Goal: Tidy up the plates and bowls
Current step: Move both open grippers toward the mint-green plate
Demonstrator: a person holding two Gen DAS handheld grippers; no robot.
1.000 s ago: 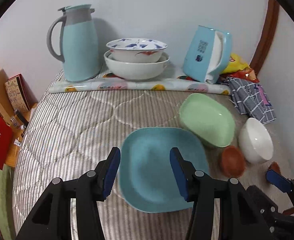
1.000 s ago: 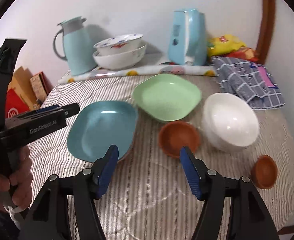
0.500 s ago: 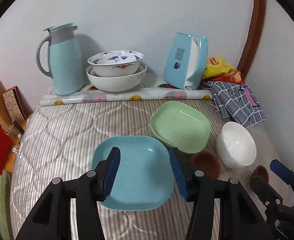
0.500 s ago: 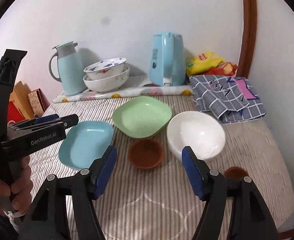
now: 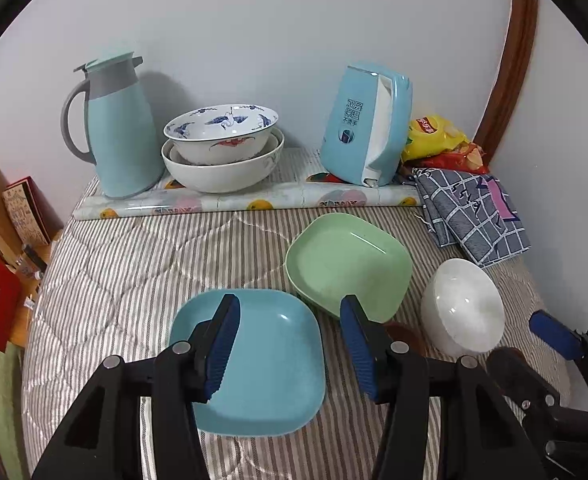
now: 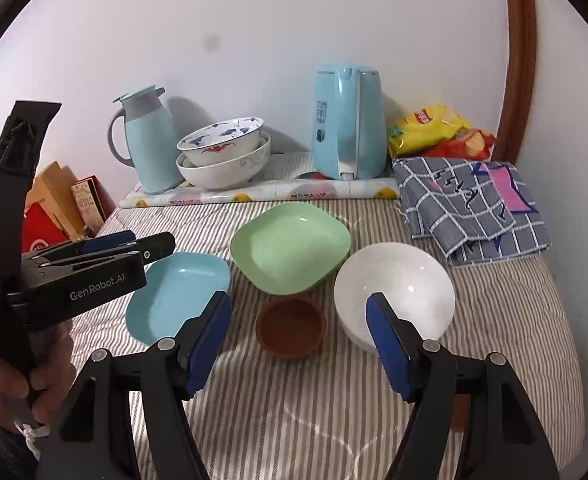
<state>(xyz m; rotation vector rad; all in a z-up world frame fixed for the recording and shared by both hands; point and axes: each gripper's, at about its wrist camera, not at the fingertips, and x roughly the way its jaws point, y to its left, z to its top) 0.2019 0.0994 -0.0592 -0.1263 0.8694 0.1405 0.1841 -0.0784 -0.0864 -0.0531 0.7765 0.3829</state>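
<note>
While four loose dishes lie on the striped quilt point(image 6: 334, 420), nothing is gripped by either tool. Seen from the right wrist, the brown bowl point(image 6: 291, 327) sits at the centre, upright and empty. At its twelve o'clock, just beside it, lies the green plate point(image 6: 290, 246); at three o'clock stands the white bowl point(image 6: 394, 288), near the green plate; at nine o'clock rests the blue plate point(image 6: 176, 294), close to the green one. A second small brown dish point(image 6: 460, 412) shows only as a sliver behind the right finger, at about four o'clock.

The right gripper point(image 6: 298, 344) hangs above the quilt with its jaws apart and nothing between the pads; the brown bowl shows through the gap. Its jaws have just been opening a little. The left gripper point(image 5: 288, 346), carried in a hand point(image 6: 18, 376) at the far nine o'clock side, hovers over the blue plate point(image 5: 262, 360), jaws also parted and holding nothing, having just opened slightly.

Farther out, at twelve o'clock along the wall, two patterned bowls point(image 6: 224, 156) sit nested on a rolled printed sheet point(image 6: 262, 192), with a pale blue jug point(image 6: 150, 148) at eleven o'clock and a blue kettle point(image 6: 348, 124) at one o'clock. A checked cloth point(image 6: 474, 204) and snack bags point(image 6: 438, 132) lie at two o'clock.
</note>
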